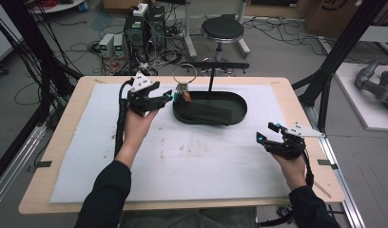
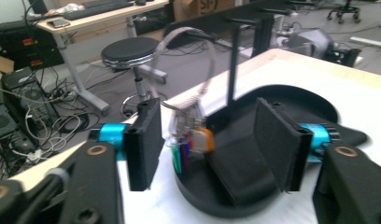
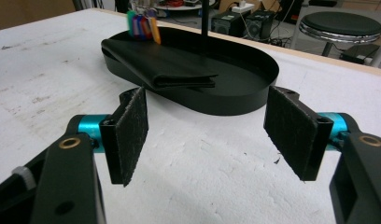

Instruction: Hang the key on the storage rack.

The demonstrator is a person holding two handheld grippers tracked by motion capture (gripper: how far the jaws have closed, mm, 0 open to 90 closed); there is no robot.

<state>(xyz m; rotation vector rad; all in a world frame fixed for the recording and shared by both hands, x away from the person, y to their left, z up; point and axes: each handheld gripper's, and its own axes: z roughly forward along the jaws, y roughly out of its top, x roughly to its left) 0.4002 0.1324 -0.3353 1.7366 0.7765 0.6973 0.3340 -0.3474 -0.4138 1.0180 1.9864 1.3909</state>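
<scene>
Where it nears the left gripper [image 1: 167,98], the black tray [image 1: 239,111] holds seemingly folded cloth [image 1: 208,113] and tags [image 1: 183,95].

A light wooden table [image 1: 296,102] carries a white foam mat [image 1: 192,156], stained near its middle. On the mat sits a black oval tray [image 1: 239,114], just beyond the left gripper [image 1: 167,99] and well apart from the right gripper [image 1: 268,134], up and to its left.

Key bunch [image 2: 188,140] with coloured tags, braided loop upright, leaning at left end inside black oval tray [image 1: 239,107].
</scene>
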